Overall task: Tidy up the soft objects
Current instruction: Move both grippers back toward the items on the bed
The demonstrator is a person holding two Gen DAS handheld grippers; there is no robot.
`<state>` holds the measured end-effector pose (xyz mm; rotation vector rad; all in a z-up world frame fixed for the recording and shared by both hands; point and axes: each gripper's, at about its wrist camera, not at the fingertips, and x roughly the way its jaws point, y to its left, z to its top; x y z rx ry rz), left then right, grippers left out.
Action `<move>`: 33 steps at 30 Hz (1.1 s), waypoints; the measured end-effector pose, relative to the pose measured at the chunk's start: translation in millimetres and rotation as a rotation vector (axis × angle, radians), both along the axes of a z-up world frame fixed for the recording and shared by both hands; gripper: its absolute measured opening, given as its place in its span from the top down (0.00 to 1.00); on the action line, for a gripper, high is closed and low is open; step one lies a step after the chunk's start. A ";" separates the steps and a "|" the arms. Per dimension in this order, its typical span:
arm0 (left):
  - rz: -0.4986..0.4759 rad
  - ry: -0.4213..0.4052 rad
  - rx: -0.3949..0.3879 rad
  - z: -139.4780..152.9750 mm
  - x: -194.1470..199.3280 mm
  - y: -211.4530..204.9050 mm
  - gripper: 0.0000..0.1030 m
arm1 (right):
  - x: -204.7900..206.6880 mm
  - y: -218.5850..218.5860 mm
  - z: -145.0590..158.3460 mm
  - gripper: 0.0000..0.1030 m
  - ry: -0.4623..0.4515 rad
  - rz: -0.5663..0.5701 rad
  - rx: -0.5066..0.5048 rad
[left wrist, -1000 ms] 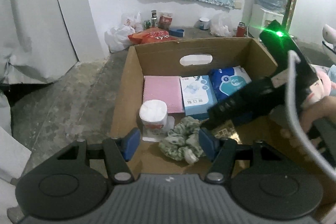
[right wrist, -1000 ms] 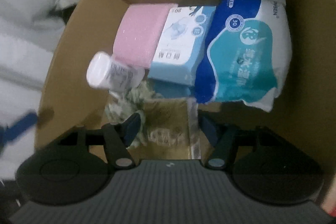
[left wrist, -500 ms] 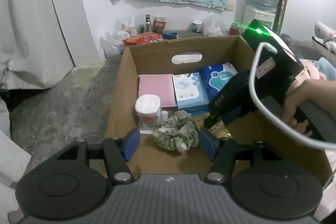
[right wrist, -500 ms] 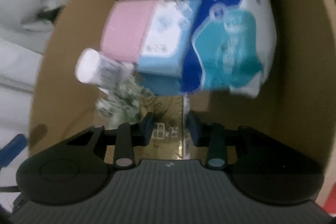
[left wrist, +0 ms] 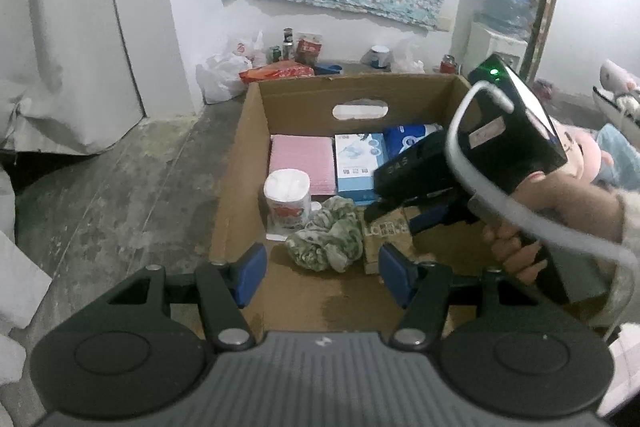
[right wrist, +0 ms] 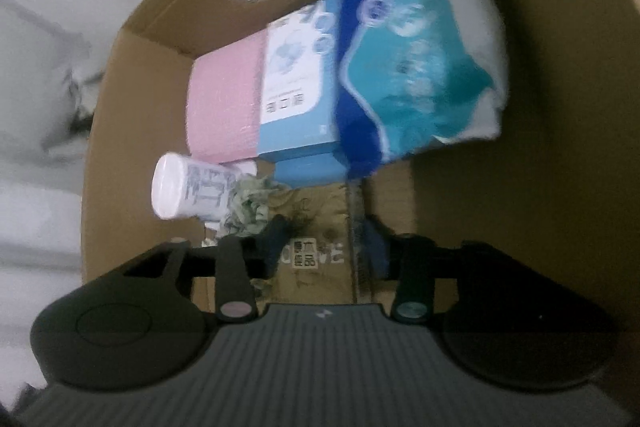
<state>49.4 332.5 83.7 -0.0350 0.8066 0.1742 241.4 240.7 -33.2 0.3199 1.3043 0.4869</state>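
Note:
An open cardboard box [left wrist: 240, 163] sits on the floor. Inside lie a pink pack [left wrist: 302, 163], a light blue box [left wrist: 358, 163], a blue and teal pack [right wrist: 416, 67], a white roll [left wrist: 287, 197] and a green floral scrunchie [left wrist: 330, 237]. My right gripper [right wrist: 326, 247] is inside the box, shut on a gold-brown packet [right wrist: 320, 227], which also shows in the left wrist view [left wrist: 386, 239]. My left gripper [left wrist: 322, 277] is open and empty above the box's near edge.
Plastic bags [left wrist: 224, 71], cans and a red packet stand by the far wall under a floral cloth. A water dispenser [left wrist: 500, 27] is at the back right. A pink plush toy [left wrist: 588, 155] lies right of the box. A white curtain hangs left.
My right gripper has closed on the gold-brown packet in the box. My left gripper has drawn back and up, so more of the box shows.

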 end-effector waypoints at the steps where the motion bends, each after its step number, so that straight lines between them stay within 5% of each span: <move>1: 0.008 -0.003 -0.004 2.0 -2.3 -0.3 0.38 | -3.3 5.2 6.8 0.34 -0.052 0.040 -0.039; 2: 0.013 -0.009 -0.008 5.3 -5.1 -1.0 0.37 | -7.4 11.8 13.8 0.18 -0.108 0.093 -0.079; 3: 0.015 -0.013 -0.009 8.5 -7.6 -2.8 0.37 | -12.9 18.2 22.7 0.16 -0.167 0.152 -0.109; 10: 0.007 -0.096 0.042 40.0 -39.7 -31.7 0.34 | -34.6 -11.4 89.0 0.16 -0.309 0.248 -0.002; 19: -0.127 -0.216 -0.006 70.0 -73.6 -117.5 0.31 | -98.0 -181.6 185.2 0.13 -0.575 0.279 0.145; 24: -0.234 -0.229 -0.011 62.7 -64.1 -178.4 0.31 | -127.5 -293.7 188.2 0.13 -0.694 0.227 0.071; 33: -0.332 -0.171 -0.024 19.1 -7.3 -267.6 0.31 | -147.1 -425.3 136.9 0.13 -0.843 0.143 -0.036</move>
